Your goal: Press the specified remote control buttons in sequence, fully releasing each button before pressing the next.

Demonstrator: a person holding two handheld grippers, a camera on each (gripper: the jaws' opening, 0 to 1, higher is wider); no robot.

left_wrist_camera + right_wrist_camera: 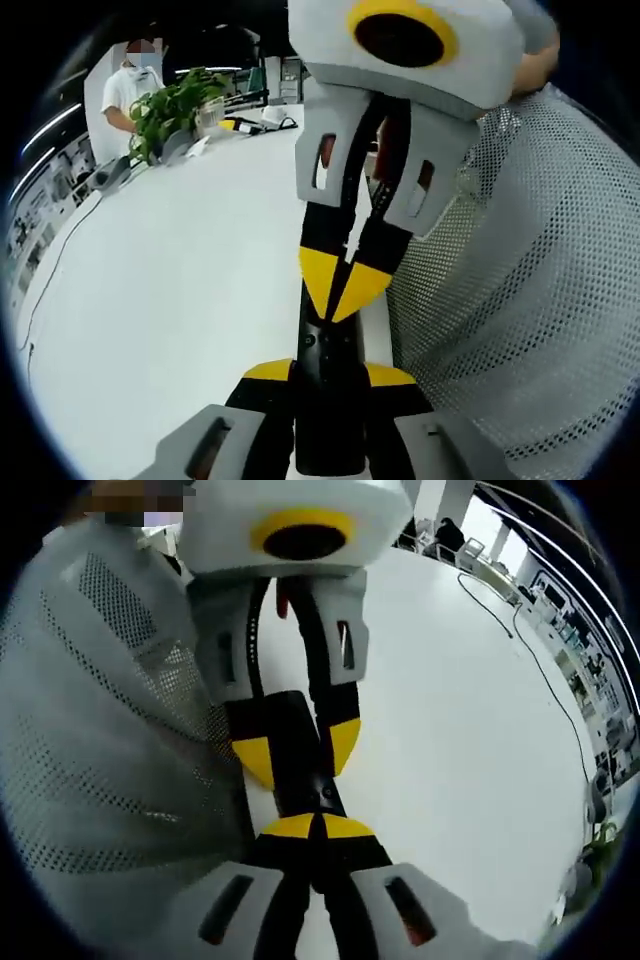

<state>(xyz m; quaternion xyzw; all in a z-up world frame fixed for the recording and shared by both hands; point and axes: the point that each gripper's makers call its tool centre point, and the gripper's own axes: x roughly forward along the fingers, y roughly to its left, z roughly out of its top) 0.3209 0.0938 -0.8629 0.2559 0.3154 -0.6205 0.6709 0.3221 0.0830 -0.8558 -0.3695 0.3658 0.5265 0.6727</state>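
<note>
Remote (325,360): black, slim, held above white table (170,300), clamped end-on in left gripper (328,378); right gripper (316,827), yellow tips together, presses down on remote's face; mesh-clad sleeve (100,730) beside; potted plant (175,105) at table's far edge.

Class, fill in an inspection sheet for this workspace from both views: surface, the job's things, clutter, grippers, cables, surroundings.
Surface: white table, bare near the work.
Job's things: black remote control, held above the table, not lying on it.
Clutter: nothing seen near the remote; small items at the far edge, too small to tell.
Grippers: left hand-held gripper shut on the remote's sides; right hand-held gripper shut, its joined tips at the remote's face, seemingly pressing.
Cables: a thin dark cable runs across the table, away from the grippers.
Surroundings: a leafy plant, a person in white behind it, a white mesh sleeve close by.
</note>
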